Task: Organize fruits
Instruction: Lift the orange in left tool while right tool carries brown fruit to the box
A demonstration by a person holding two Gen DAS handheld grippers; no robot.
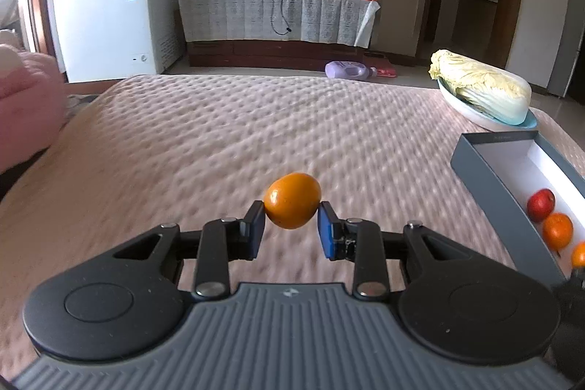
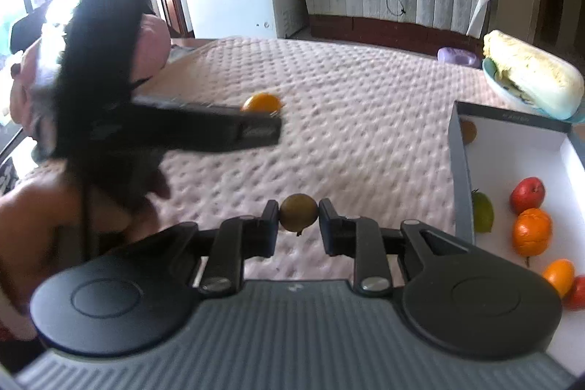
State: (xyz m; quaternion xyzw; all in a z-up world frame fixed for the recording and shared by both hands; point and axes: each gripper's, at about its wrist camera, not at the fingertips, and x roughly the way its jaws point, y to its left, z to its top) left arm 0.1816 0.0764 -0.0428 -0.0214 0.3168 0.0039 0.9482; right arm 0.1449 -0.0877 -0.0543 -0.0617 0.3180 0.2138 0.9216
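while both jaws are closed, left gripper (image 1: 291, 212) on an orange fruit (image 1: 291, 200), right gripper (image 2: 299, 212) on a brown fruit (image 2: 298, 211), the carrying step runs; next, lower each into the box (image 2: 461, 170) at 3 o'clock.

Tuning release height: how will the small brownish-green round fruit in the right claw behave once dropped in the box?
The small brownish-green round fruit is near-spherical, so it will likely roll on the smooth white floor of the grey-walled open box. The right claw pinches it only at its sides, so it may slip or twist. It shows no denting, so it is probably firm.

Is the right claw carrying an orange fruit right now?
No, the right claw is shut on a small brownish-green fruit; the orange fruit is in the left claw.
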